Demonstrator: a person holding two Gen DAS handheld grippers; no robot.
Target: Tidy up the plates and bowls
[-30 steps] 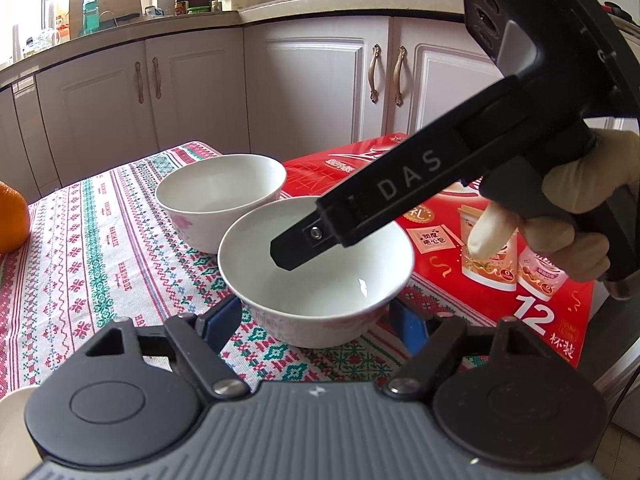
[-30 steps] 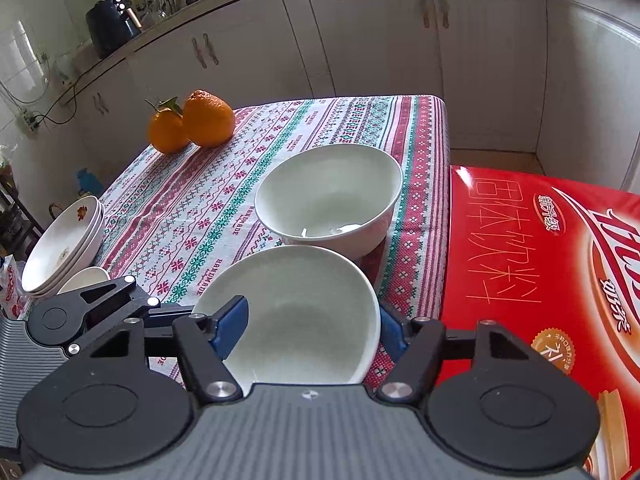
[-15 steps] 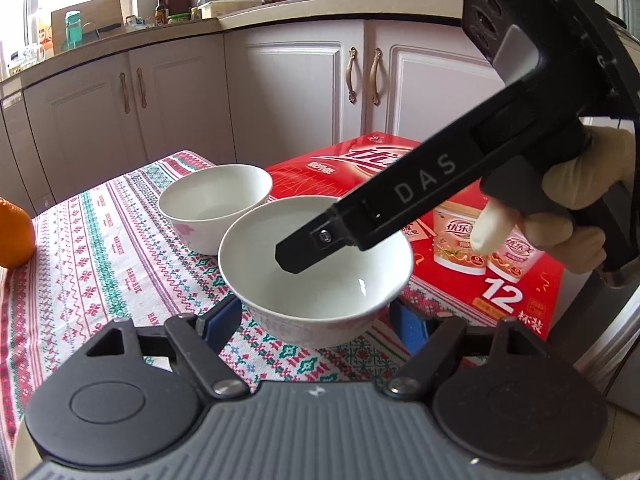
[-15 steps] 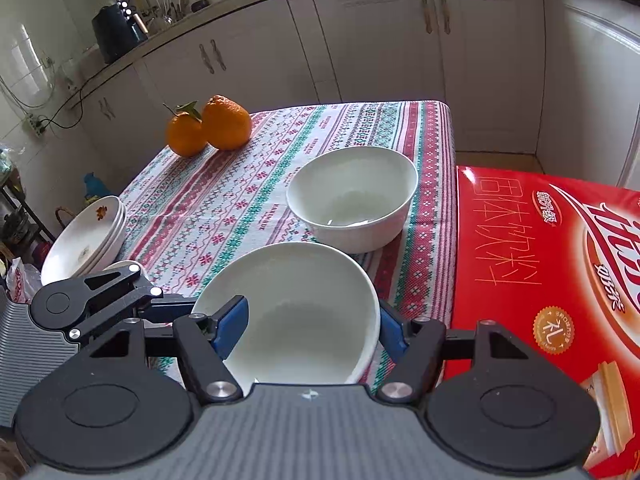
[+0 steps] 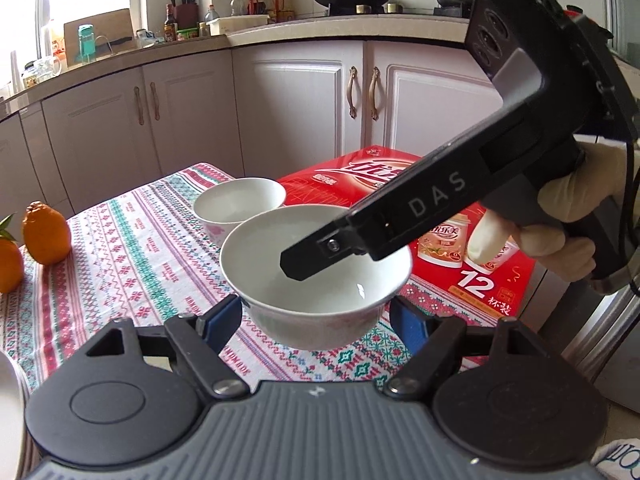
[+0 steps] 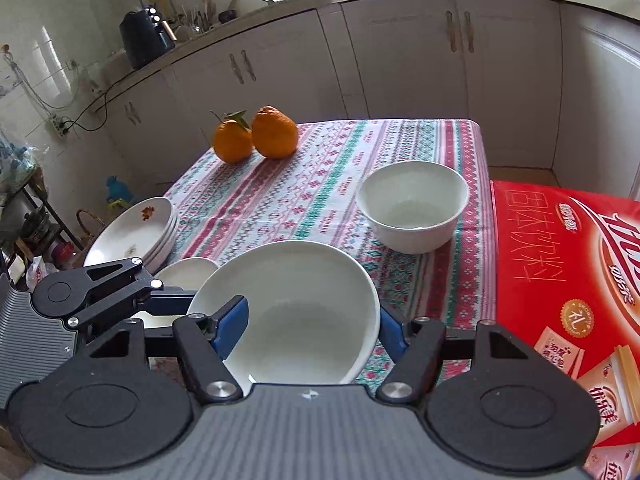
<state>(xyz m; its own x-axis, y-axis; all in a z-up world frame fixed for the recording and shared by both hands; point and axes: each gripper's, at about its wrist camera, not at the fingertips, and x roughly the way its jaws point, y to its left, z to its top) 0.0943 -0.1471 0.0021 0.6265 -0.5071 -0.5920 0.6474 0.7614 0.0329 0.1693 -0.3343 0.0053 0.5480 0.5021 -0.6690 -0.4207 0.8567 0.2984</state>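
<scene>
A white bowl hangs above the tablecloth, held by my right gripper, whose blue pads close on its rim; one finger reaches inside it. It also shows in the right wrist view. My left gripper is open, its pads on either side of the bowl, apart from it. A second white bowl stands on the cloth farther off. A stack of plates and a small white dish sit at the table's left edge.
Two oranges lie on the patterned tablecloth. A red carton lies at the right edge. White kitchen cabinets stand behind the table.
The held bowl has risen off the cloth and moved left, away from the second bowl. Both grippers rose with it, and the oranges and plate stack came further into view.
</scene>
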